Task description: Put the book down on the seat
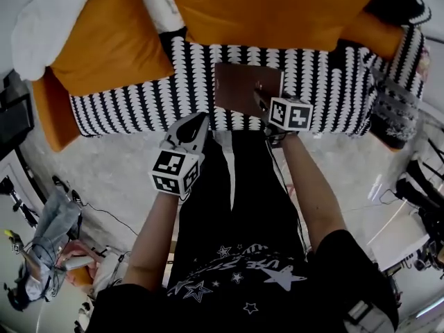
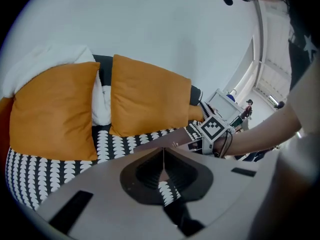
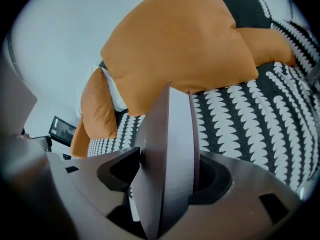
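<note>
The book (image 1: 239,87), thin with a matte brown cover and a pale block of pages, is at the front edge of the seat (image 1: 139,96), about the middle of its length. The right gripper (image 1: 262,103) clamps it by its near edge. In the right gripper view it stands on edge between the two jaws, which press on both covers, and the covers splay a little toward the top. No view shows whether the book already touches the fabric. A small mark on its cover is too small to read. The left gripper (image 1: 198,127) hangs just off the seat's front edge, left of the book, with its jaws closed together on nothing. Each gripper carries a white cube with black square markers. The seat is upholstered in a black fabric with rows of white scallop shapes. Two plump orange cushions (image 1: 111,44) lean along its back edge, with a white pillow (image 1: 48,19) at the back left corner and a grey knitted item (image 1: 395,106) at the right end. Below lies a smooth grey floor (image 1: 104,165), and behind the sofa a plain pale wall (image 2: 165,29). The person's dark shirt bears white stars and lettering too warped to read.
</note>
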